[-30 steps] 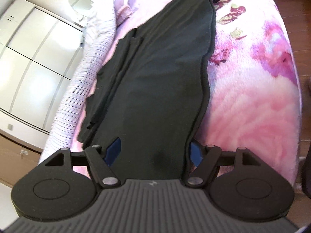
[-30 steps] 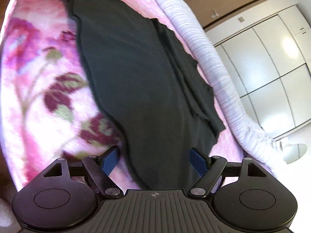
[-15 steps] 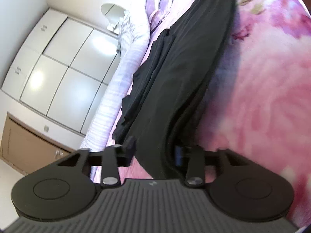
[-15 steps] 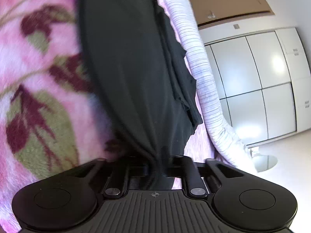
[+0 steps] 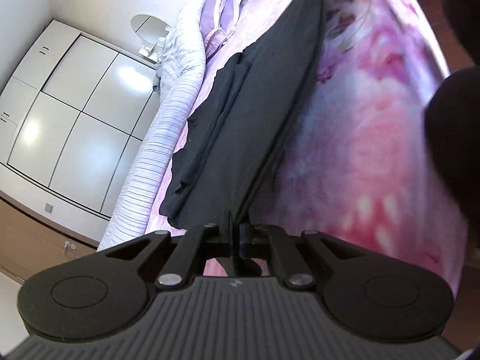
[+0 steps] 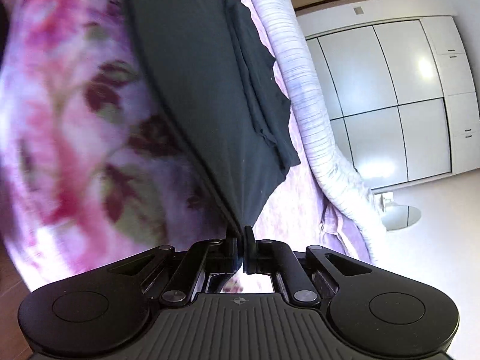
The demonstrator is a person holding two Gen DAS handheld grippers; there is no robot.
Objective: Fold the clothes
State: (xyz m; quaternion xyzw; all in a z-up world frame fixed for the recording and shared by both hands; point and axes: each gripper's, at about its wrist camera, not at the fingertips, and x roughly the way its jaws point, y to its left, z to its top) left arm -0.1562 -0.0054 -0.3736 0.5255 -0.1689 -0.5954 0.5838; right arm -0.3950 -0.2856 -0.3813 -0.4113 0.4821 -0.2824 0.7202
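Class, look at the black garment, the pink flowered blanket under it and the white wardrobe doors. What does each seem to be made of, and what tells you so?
Black garment: soft matte knit, probably cotton jersey; it drapes and creases without shine.
Flowered blanket: plush fleece, likely synthetic; the surface looks fuzzy.
Wardrobe doors: glossy lacquered or laminated panels; they mirror bright light patches.

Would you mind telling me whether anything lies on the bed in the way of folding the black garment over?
Nothing visible does. The black garment is pinched at both ends by the left tool and right tool, and the floral blanket beside it is bare.
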